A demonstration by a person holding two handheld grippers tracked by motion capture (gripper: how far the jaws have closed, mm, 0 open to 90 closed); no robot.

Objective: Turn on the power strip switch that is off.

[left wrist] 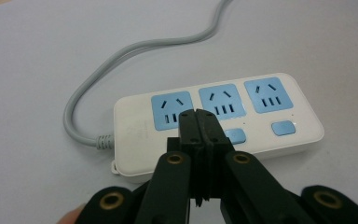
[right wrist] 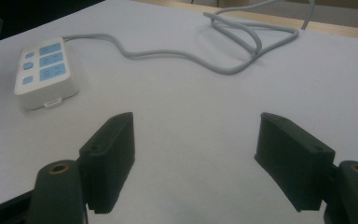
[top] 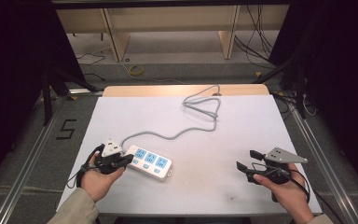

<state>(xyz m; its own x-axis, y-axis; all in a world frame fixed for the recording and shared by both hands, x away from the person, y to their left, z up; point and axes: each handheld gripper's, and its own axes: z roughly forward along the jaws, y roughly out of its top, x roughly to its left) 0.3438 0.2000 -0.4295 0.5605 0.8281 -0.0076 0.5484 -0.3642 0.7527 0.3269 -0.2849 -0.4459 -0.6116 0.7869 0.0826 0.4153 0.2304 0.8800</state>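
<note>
The white power strip (top: pixel 148 161) with three blue sockets is laid flat on the tabletop (top: pixel 223 140), directly ahead of the left claw (left wrist: pixel 198 116), whose clenched tips are held over the strip's near end by the first socket, nothing gripped between them. Its grey cable (top: pixel 200 116) is looped beyond. The right claw (right wrist: pixel 196 158) is held released, well apart from the strip, above bare tabletop.

**Dim room around a white bench**

Beyond the white-topped bench (top: pixel 242 140), far from either tool, pale wooden shelving (top: pixel 168 23) stands on grey floor (top: pixel 177 70) strewn with cables (top: pixel 256 42). Black curtains (top: pixel 14 70) flank both sides.
</note>
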